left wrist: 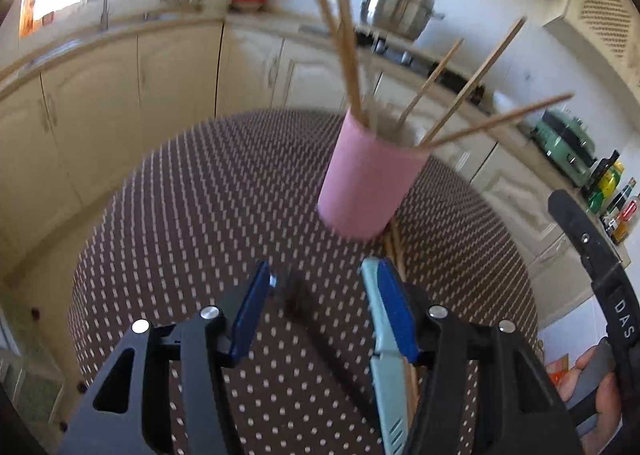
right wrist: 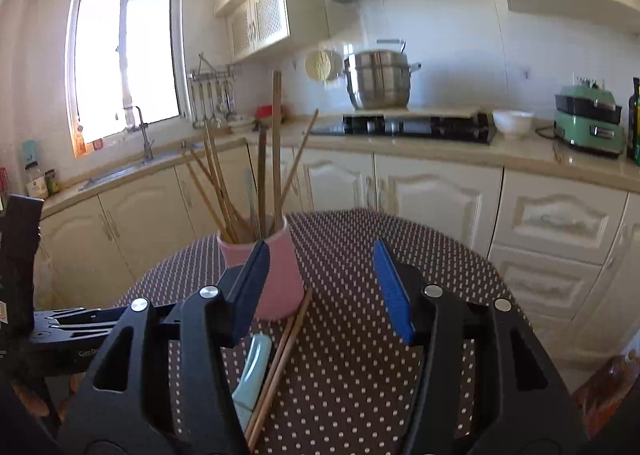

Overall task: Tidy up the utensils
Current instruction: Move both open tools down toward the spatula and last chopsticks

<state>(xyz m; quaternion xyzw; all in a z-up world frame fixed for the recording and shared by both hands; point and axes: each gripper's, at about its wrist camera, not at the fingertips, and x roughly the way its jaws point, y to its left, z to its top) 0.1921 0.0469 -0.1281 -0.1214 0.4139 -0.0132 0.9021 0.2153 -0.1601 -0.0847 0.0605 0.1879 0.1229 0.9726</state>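
A pink cup stands on the brown dotted tablecloth and holds several wooden chopsticks. It also shows in the right wrist view. A pair of wooden chopsticks and a pale green handled utensil lie on the table in front of the cup. My left gripper is open, empty, just short of the cup, with the green utensil by its right finger. My right gripper is open and empty above the table, right of the cup.
The table is round; cream kitchen cabinets curve around behind it. On the counter stand a steel pot, a hob, a white bowl and a green appliance. A sink with tap is at left.
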